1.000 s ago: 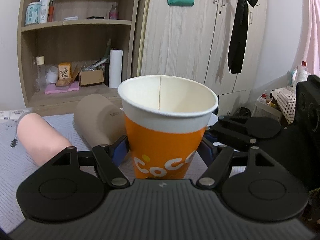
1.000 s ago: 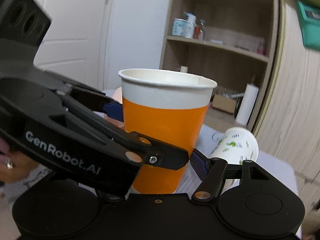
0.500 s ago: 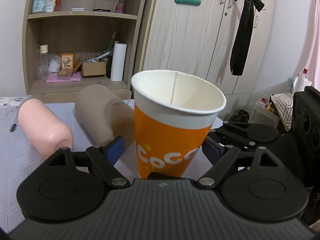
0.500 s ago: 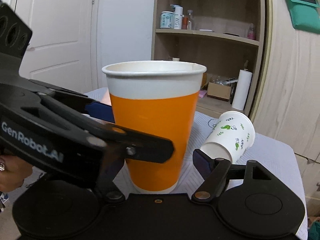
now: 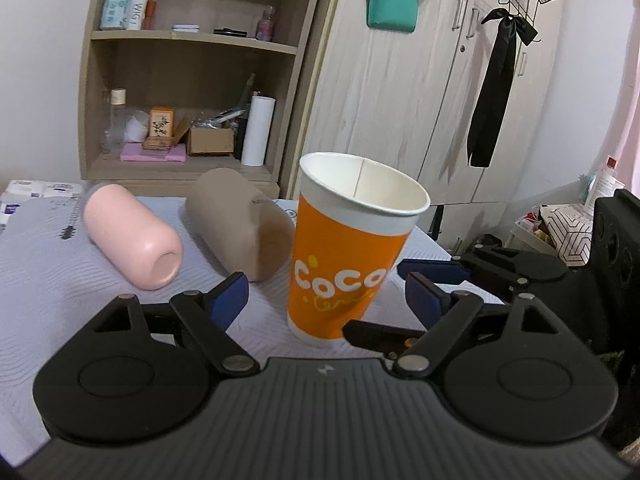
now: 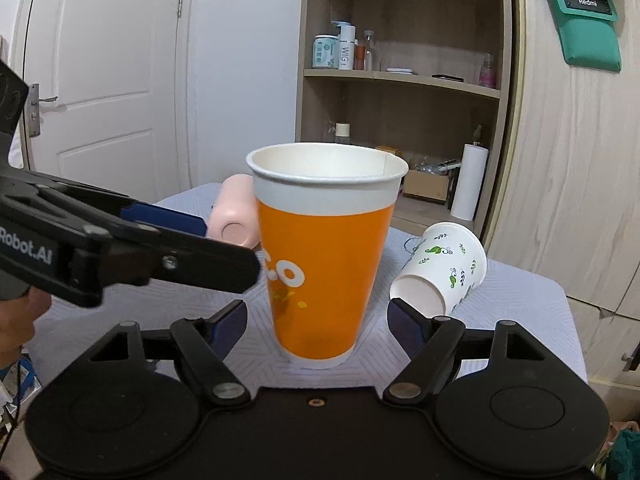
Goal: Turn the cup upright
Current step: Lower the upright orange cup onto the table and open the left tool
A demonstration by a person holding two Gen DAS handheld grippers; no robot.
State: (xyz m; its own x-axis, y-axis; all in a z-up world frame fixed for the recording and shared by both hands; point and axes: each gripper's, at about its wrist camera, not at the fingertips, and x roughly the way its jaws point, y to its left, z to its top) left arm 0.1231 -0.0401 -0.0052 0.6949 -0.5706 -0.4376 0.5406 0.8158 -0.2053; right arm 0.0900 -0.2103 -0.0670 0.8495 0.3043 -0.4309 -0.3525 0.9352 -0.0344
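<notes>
An orange paper cup [image 5: 344,256] with a white rim stands upright on the grey tablecloth; it also shows in the right wrist view [image 6: 324,256]. My left gripper [image 5: 326,292] is open, its blue pads apart on either side of the cup and not touching it. My right gripper [image 6: 316,320] is open too, its pads clear of the cup's base. The left gripper's fingers [image 6: 160,240] reach in from the left in the right wrist view.
A pink cup [image 5: 132,236] and a tan cup [image 5: 240,224] lie on their sides behind the orange cup. A white leaf-print cup [image 6: 440,276] lies on its side to the right. A shelf unit [image 5: 192,92] and wardrobe [image 5: 420,92] stand beyond the table.
Both grippers have opened and drawn back from the orange cup, which now stands free on the cloth. The cup looks smaller and farther in both views.
</notes>
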